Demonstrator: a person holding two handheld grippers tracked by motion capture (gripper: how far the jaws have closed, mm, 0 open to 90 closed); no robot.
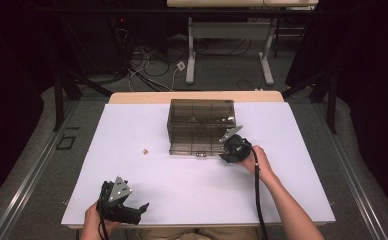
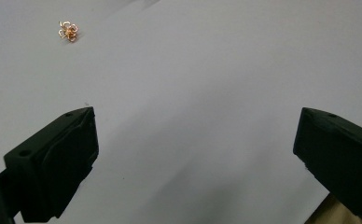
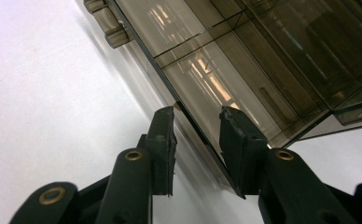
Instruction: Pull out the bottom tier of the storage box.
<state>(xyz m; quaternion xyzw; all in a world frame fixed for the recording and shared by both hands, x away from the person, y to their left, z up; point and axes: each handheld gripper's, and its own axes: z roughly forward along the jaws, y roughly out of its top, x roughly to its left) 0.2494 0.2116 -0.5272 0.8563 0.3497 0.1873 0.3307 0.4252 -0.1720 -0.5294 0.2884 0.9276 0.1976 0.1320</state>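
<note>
The right hand-held gripper stands at the near right corner of a smoke-tinted, clear plastic compartment box, its jaws narrowed to a small gap that straddles the box's front edge; whether the pads press on that edge cannot be told, though the placing suggests a bid to lift the lid or steady the case. The box sits at the tabletop's centre, toward twelve o'clock, with a small silvery latch on its front. The left hand-held gripper rests at seven o'clock, jaws spread wide and holding nothing, apparently waiting its turn. At about ten o'clock from it lies a tiny copper-coloured wire flower ornament, loose on the white tabletop, probably bound for a compartment.
</note>
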